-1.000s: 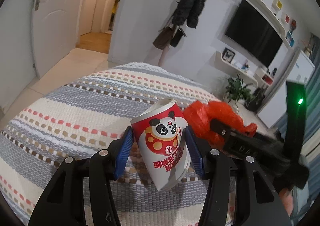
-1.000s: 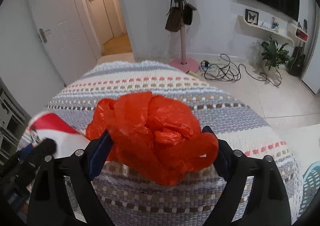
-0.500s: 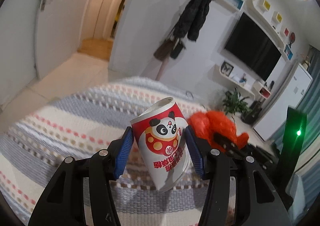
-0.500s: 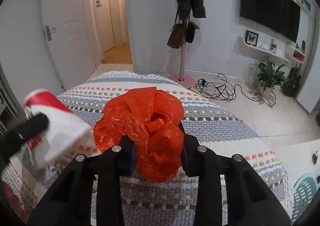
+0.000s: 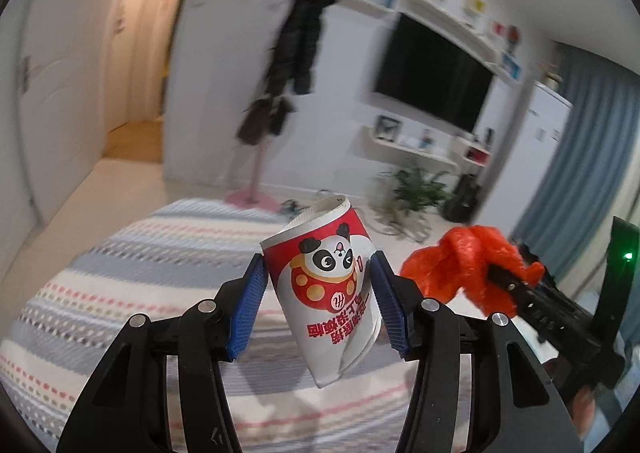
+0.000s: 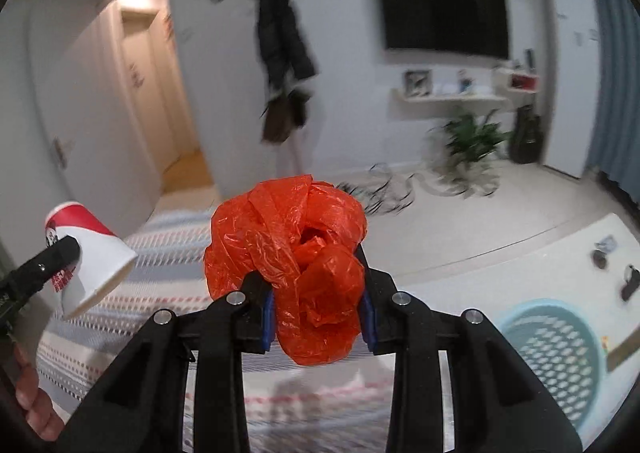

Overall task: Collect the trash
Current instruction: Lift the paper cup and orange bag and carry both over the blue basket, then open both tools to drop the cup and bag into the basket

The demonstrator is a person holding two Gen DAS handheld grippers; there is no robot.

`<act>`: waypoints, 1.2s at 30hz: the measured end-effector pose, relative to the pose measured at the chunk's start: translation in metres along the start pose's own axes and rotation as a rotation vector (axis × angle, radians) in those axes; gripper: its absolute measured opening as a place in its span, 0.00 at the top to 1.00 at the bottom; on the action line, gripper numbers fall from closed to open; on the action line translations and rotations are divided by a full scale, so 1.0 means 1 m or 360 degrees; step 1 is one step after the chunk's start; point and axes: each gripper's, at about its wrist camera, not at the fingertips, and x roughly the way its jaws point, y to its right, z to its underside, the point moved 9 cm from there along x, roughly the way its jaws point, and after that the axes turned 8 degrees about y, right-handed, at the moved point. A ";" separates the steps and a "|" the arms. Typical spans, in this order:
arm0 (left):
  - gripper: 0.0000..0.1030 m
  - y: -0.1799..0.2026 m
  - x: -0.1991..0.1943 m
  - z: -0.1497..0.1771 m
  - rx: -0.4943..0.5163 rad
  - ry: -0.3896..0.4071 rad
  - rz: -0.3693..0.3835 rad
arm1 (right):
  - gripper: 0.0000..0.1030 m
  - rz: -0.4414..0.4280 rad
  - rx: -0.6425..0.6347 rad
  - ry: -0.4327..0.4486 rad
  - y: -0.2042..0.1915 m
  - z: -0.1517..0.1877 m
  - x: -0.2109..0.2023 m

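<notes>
My left gripper (image 5: pixel 320 301) pinches a crumpled panda paper cup (image 5: pixel 326 293), tilted, above the striped bed (image 5: pixel 132 273); my right gripper (image 6: pixel 318 313) is clamped on a balled orange plastic bag (image 6: pixel 288 249). A blue mesh basket (image 6: pixel 552 349) sits on the floor at right. I judge it best to carry both level over its rim before releasing.
</notes>
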 end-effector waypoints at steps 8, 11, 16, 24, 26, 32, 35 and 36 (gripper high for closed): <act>0.50 0.134 -0.001 0.012 0.0206 -0.0071 0.0304 | 0.72 0.0359 0.0176 0.0025 0.138 0.001 -0.069; 0.50 0.178 0.009 0.032 0.0261 -0.0155 0.0404 | 0.72 0.0458 0.0248 -0.0015 0.182 0.019 -0.079; 0.50 0.236 0.028 0.078 0.0378 -0.0325 0.0529 | 0.72 0.0542 0.0392 -0.0137 0.237 0.062 -0.083; 0.50 0.283 0.060 0.153 0.0498 -0.0566 0.0639 | 0.72 0.0587 0.0561 -0.0324 0.281 0.130 -0.081; 0.50 0.289 0.067 0.167 0.0524 -0.0609 0.0654 | 0.71 0.0597 0.0593 -0.0356 0.289 0.141 -0.080; 0.49 0.304 0.076 0.198 0.0573 -0.0717 0.0702 | 0.68 0.0624 0.0664 -0.0448 0.309 0.167 -0.074; 0.49 0.307 0.079 0.205 0.0582 -0.0740 0.0707 | 0.64 0.0641 0.0685 -0.0472 0.316 0.174 -0.073; 0.49 0.307 0.080 0.206 0.0572 -0.0748 0.0710 | 0.62 0.0631 0.0699 -0.0478 0.315 0.176 -0.073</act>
